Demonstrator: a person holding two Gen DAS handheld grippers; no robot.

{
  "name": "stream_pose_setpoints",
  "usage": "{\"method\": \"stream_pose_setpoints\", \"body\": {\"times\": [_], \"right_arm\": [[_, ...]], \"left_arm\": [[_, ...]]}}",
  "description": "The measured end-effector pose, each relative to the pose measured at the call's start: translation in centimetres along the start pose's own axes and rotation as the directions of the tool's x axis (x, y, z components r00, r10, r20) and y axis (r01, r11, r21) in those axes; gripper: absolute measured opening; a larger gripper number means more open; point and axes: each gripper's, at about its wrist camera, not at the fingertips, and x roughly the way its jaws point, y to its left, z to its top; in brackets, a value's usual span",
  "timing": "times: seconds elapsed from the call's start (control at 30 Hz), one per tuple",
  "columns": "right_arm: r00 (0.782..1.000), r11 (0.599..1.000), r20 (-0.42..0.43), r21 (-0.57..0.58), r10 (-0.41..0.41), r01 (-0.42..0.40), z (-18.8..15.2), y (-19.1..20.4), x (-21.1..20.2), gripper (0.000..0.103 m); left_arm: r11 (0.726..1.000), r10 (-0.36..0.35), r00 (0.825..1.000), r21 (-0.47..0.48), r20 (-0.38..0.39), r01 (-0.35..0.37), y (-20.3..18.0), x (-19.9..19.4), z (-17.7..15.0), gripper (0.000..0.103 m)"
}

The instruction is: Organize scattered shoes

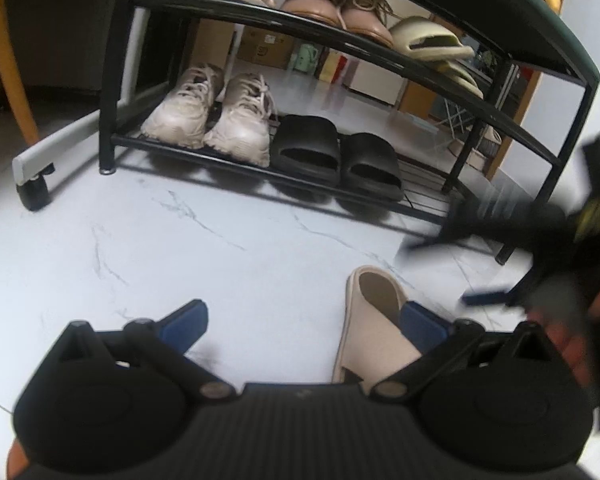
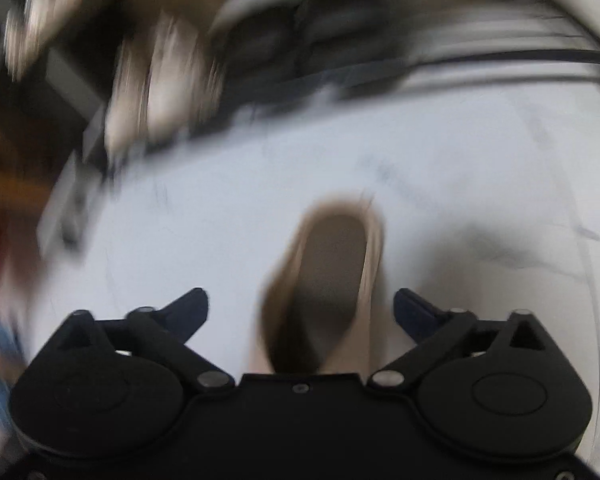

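**Beige slipper on the floor, both grippers spread above it**

While the shoe rack (image 1: pixel 340 92) fills the upper half of the left wrist view, a beige slipper (image 1: pixel 374 320) is seen lying on the white marbled floor (image 1: pixel 220 248) in front of it. The left gripper (image 1: pixel 304 320) is held with its jaws wide apart and nothing between them that is clamped; the slipper lies at about 3 o'clock from the midpoint, with the right blue pad (image 1: pixel 422 326) over or against its strap. Whether pad and strap touch cannot be told.

On the rack's lower shelf white sneakers (image 1: pixel 212 116) and black slides (image 1: pixel 336 160) are set side by side; on the upper shelf brown lace-up shoes (image 1: pixel 340 10) are placed.

At 3 o'clock in the same view the right gripper (image 1: pixel 512 272) is seen, heavily blurred.

From the right wrist view, itself blurred, the right gripper (image 2: pixel 302 312) is shown with jaws spread, and the beige slipper (image 2: pixel 328 280) lies between them at 12 o'clock, its opening facing up, apart from both pads.
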Motion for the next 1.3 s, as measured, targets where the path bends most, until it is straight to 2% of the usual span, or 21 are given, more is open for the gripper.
{"method": "stream_pose_setpoints", "body": {"times": [0.1, 0.2, 0.23, 0.3, 0.37, 0.43, 0.53, 0.57, 0.67, 0.77, 0.83, 0.87, 0.93, 0.97, 1.03, 1.07, 1.13, 1.17, 1.23, 1.27, 1.3], "right_arm": [[0.982, 0.992, 0.182, 0.124, -0.048, 0.025, 0.6, 1.7, -5.0, 0.103], [0.929, 0.991, 0.363, 0.133, -0.071, 0.024, 1.0, 4.0, -9.7, 0.103], [0.9, 0.989, 0.426, 0.147, -0.094, 0.034, 0.7, 4.4, -11.1, 0.103], [0.822, 0.982, 0.55, 0.18, -0.145, 0.053, -0.1, 5.2, -14.0, 0.103], [0.734, 0.98, 0.65, 0.155, -0.197, 0.127, -1.1, 5.9, -15.7, 0.103], [0.675, 0.961, 0.689, 0.124, -0.264, 0.249, -1.2, 5.9, -15.8, 0.103], [0.683, 0.954, 0.669, 0.161, -0.293, 0.251, -0.4, 3.4, -14.8, 0.103], [0.683, 0.943, 0.653, 0.177, -0.327, 0.283, 0.0, 2.5, -14.0, 0.103], [0.667, 0.887, 0.587, 0.26, -0.459, 0.381, 1.4, -0.8, -12.0, 0.103], [0.635, 0.805, 0.498, 0.413, -0.591, 0.426, 2.7, -4.2, -11.5, 0.103], [0.54, 0.678, 0.426, 0.577, -0.726, 0.455, 2.9, -7.2, -12.3, 0.103], [0.486, 0.622, 0.407, 0.638, -0.773, 0.454, 2.5, -8.2, -12.7, 0.103], [0.376, 0.499, 0.353, 0.75, -0.857, 0.434, 1.8, -10.2, -13.5, 0.103], [0.336, 0.454, 0.332, 0.793, -0.881, 0.406, 1.2, -10.8, -13.9, 0.103], [0.245, 0.325, 0.264, 0.91, -0.933, 0.256, -0.6, -13.4, -15.6, 0.103], [0.23, 0.294, 0.243, 0.928, -0.943, 0.229, -1.0, -14.2, -16.1, 0.103], [0.181, 0.217, 0.179, 0.951, -0.967, 0.219, -1.4, -16.0, -17.1, 0.103], [0.17, 0.208, 0.172, 0.954, -0.97, 0.218, -1.5, -16.3, -17.1, 0.103], [0.179, 0.215, 0.179, 0.955, -0.967, 0.205, -1.9, -17.2, -17.3, 0.103], [0.194, 0.223, 0.185, 0.955, -0.963, 0.197, -2.1, -17.5, -17.3, 0.103], [0.212, 0.232, 0.191, 0.954, -0.959, 0.189, -2.3, -17.8, -17.3, 0.103]], "left_arm": [[0.999, 0.014, 1.0, 0.036, -0.014, -0.014, -0.6, 0.3, -0.1, 0.102], [0.996, 0.042, 0.999, 0.083, -0.031, -0.039, -1.3, 0.7, -0.2, 0.102], [0.992, 0.047, 0.998, 0.123, -0.047, -0.041, -2.0, 1.3, 0.0, 0.102], [0.977, 0.044, 0.997, 0.21, -0.07, -0.028, -3.6, 2.6, 0.7, 0.102], [0.961, 0.007, 0.998, 0.278, -0.06, 0.01, -5.2, 4.0, 2.2, 0.102], [0.944, -0.063, 0.995, 0.32, -0.083, 0.086, -7.2, 6.2, 4.3, 0.102], [0.911, -0.148, 0.98, 0.369, -0.132, 0.187, -10.4, 9.2, 6.5, 0.102], [0.895, -0.177, 0.973, 0.386, -0.15, 0.223, -11.6, 10.1, 7.0, 0.102], [0.788, -0.298, 0.905, 0.457, -0.302, 0.412, -17.7, 15.2, 7.8, 0.102], [0.7, -0.336, 0.864, 0.515, -0.375, 0.495, -22.7, 18.5, 6.7, 0.102], [0.646, -0.353, 0.84, 0.542, -0.413, 0.538, -25.9, 20.5, 5.8, 0.102], [0.638, -0.364, 0.832, 0.538, -0.42, 0.551, -27.3, 21.3, 5.4, 0.102], [0.648, -0.384, 0.822, 0.512, -0.42, 0.564, -29.7, 22.7, 4.7, 0.102], [0.66, -0.39, 0.823, 0.498, -0.412, 0.562, -30.6, 23.3, 4.3, 0.102], [0.664, -0.398, 0.821, 0.49, -0.409, 0.566, -32.3, 24.2, 3.4, 0.102], [0.65, -0.409, 0.814, 0.494, -0.413, 0.578, -33.3, 24.6, 2.9, 0.102], [0.586, -0.445, 0.8, 0.544, -0.403, 0.6, -34.9, 24.8, 2.0, 0.102], [0.551, -0.464, 0.792, 0.571, -0.397, 0.609, -35.7, 24.8, 1.5, 0.102], [0.478, -0.502, 0.782, 0.635, -0.37, 0.607, -36.9, 24.5, 0.7, 0.102], [0.428, -0.53, 0.775, 0.68, -0.345, 0.595, -37.6, 24.2, 0.1, 0.102], [0.398, -0.538, 0.77, 0.702, -0.343, 0.591, -38.2, 24.3, -0.4, 0.102]]}}
